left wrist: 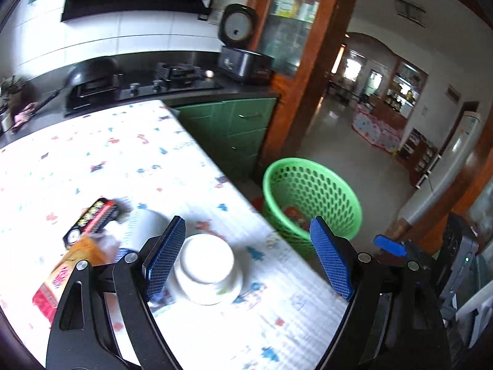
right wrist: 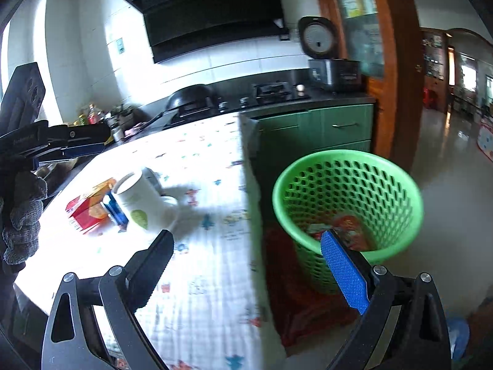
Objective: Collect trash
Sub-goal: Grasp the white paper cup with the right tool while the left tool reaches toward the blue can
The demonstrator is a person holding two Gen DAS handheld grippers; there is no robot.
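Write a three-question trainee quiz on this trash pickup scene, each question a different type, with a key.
1. True or false: the green basket stands on the table.
2. Multiple choice: the left tool is A) shut on the white bowl, B) open with the upside-down bowl lying between its fingers, C) shut and empty.
3. Fill in: the right tool is open and holds ____.

Key
1. False: it stands on the floor beside the table edge, with red wrappers already inside.
2. B
3. Nothing.
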